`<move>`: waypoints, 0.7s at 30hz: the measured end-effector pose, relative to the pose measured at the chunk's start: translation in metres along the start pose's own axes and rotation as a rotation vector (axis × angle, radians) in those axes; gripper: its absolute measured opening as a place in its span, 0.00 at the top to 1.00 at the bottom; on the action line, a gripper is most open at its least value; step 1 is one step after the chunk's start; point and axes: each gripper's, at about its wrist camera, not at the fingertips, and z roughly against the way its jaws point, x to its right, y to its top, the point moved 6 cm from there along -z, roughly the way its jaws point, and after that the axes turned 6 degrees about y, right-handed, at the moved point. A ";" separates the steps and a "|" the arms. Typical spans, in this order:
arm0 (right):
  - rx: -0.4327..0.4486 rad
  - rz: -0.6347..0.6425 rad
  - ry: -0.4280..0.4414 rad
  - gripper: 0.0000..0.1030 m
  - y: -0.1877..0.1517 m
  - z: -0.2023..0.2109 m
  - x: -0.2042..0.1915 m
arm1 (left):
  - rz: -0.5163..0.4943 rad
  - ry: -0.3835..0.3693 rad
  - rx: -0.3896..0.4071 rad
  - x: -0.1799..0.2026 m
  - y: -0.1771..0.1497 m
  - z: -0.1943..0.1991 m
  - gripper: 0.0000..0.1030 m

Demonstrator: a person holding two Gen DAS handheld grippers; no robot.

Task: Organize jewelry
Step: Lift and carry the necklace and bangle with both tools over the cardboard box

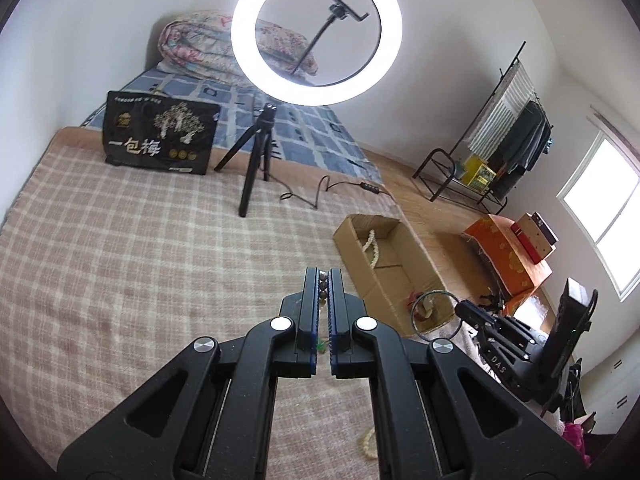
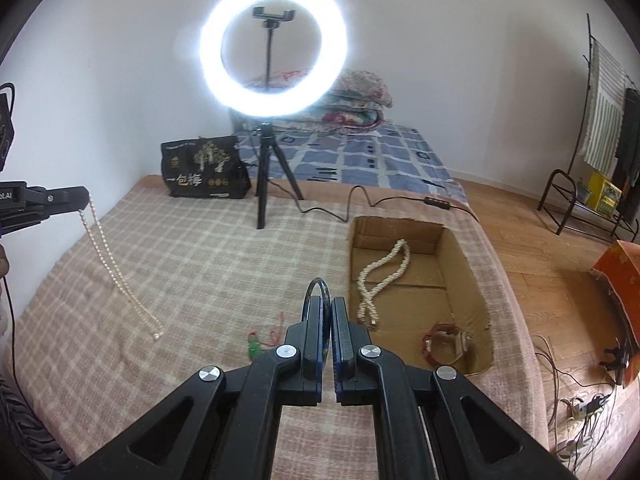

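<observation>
Pearl strand [image 2: 108,268] pinched in left fingers [image 1: 325,280], dark bangle [image 2: 319,294] clamped between right fingers [image 2: 326,308], cardboard box [image 2: 460,264] just beyond

Left gripper [image 1: 323,276]: jaws clamped on a bead string, angled downward.
Right gripper [image 2: 327,300]: jaws pinched on a bangle, angled downward.

Two grippers: left gripper [image 1: 323,276], right gripper [image 2: 325,304]. Two pearl necklaces: thin strand [image 2: 105,258], thick rope [image 2: 382,280]. One bangle [image 2: 318,286], one cardboard box [image 2: 466,276], one ring light [image 2: 273,46], one black bag [image 2: 204,168].
</observation>
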 end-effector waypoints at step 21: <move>-0.039 -0.177 -0.066 0.99 -0.010 -0.022 0.076 | -0.133 -0.146 0.027 0.130 0.063 -0.054 0.98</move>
